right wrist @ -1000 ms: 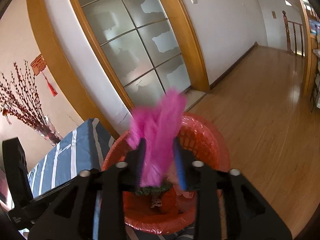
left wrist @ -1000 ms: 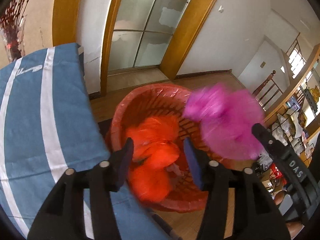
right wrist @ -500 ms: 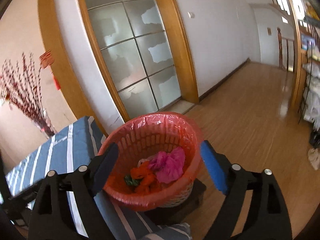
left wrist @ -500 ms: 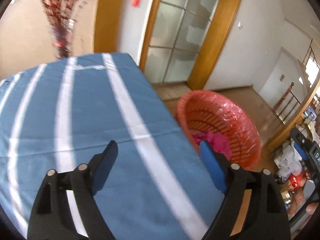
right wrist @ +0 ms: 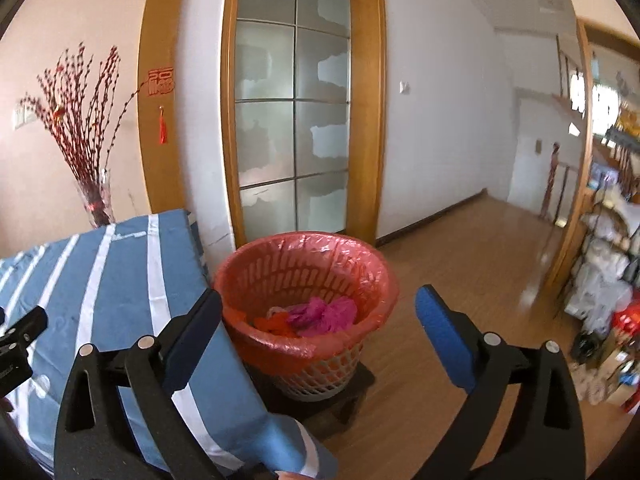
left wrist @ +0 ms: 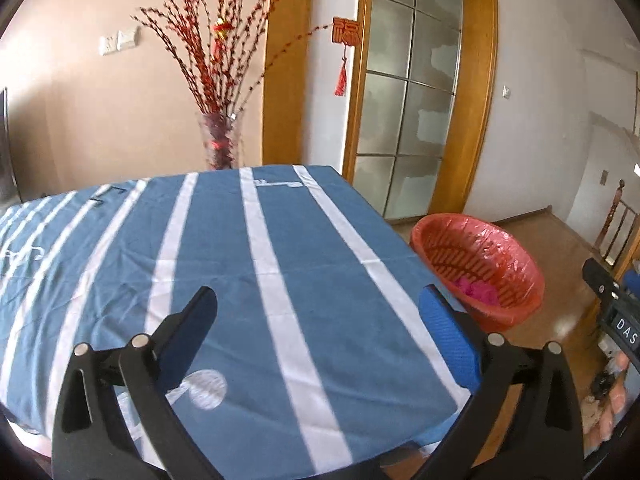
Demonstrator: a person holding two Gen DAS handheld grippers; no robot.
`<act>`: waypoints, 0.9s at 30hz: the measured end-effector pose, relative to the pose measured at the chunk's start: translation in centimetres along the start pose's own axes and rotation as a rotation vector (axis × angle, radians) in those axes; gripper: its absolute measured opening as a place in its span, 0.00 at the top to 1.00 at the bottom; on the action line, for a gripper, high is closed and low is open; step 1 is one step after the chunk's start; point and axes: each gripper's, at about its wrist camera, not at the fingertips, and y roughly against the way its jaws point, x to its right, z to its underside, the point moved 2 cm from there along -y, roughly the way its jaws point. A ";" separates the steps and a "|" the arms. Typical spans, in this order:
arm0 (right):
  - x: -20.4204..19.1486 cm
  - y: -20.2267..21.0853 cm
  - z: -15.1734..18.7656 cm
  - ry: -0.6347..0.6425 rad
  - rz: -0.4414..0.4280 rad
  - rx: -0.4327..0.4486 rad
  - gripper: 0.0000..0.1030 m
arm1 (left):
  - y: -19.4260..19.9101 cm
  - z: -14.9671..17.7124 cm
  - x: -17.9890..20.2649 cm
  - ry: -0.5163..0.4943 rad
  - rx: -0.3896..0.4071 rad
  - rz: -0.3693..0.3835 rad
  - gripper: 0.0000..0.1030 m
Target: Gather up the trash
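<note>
Orange scrap (right wrist: 276, 325) in bin (right wrist: 376, 280) shows only in R view; both tongs (left wrist: 318, 312) (right wrist: 318, 312) wide apart, empty.

Tablecloth (left wrist: 280, 264): matt woven cloth, faintly creased. Bin liner (right wrist: 360, 280) at 3 o'clock of it: thin glossy crinkled plastic over a white plastic lattice basket (right wrist: 320, 376). Pink trash (right wrist: 324, 314) inside: crumpled, soft-looking. Floor (right wrist: 460, 280): glossy wood. Door (right wrist: 292, 120): frosted glass, wood frame. Right gripper (right wrist: 318, 312) & left gripper (left wrist: 318, 312): matt black plastic w/ metal rivets.

Left gripper (left wrist: 318, 320) fingers spread wide (empty), right gripper (right wrist: 318, 320) likewise
</note>
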 end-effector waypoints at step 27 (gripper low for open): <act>-2.2 4.5 3.2 0.023 -0.072 -0.044 0.02 | 6.3 3.5 -1.4 0.009 0.106 -0.077 0.04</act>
